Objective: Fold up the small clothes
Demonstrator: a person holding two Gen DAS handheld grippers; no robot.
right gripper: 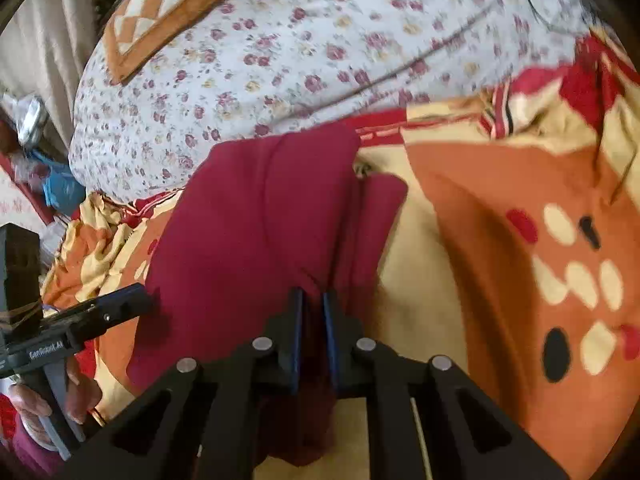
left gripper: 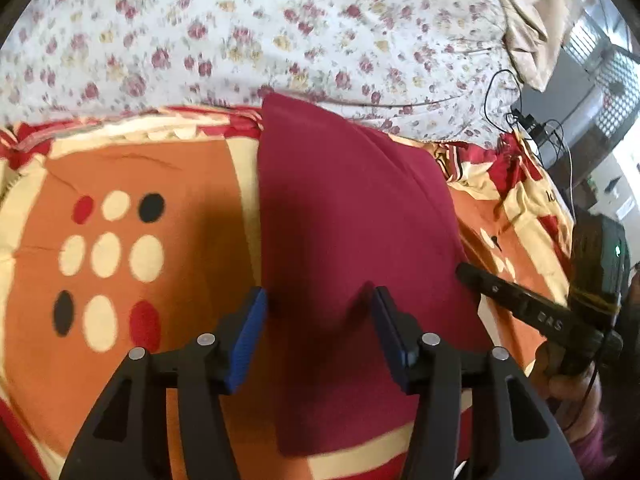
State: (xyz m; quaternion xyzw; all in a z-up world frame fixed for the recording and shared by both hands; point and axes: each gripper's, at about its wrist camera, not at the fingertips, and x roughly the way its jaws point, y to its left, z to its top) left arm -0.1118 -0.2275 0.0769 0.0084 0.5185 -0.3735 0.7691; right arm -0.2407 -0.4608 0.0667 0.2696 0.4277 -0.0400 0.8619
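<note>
On the bed: I see a maroon cloth (left gripper: 352,216) lying folded on the orange patterned blanket (left gripper: 192,184), with a floral sheet (left gripper: 248,32) beyond its far edge.
Left gripper (left gripper: 320,300): I have it tilted down over the near part of the cloth, jaws standing apart with cloth under the gap; the blue pads (left gripper: 250,340) press on nothing.
Right gripper (right gripper: 312,300): angled down at the cloth's right side, jaws drawn nearly together on a raised fold of the maroon cloth (right gripper: 256,232).
Hand (right gripper: 76,392): fingers wrapped round the left gripper's handle, seen at the left of the right wrist view.
Edges: the cloth's left edge runs straight; a narrow flap shows at its far right.
Open room: bare blanket lies to either side of the cloth.
Far left: an orange checked cushion (right gripper: 160,12) on the sheet.
</note>
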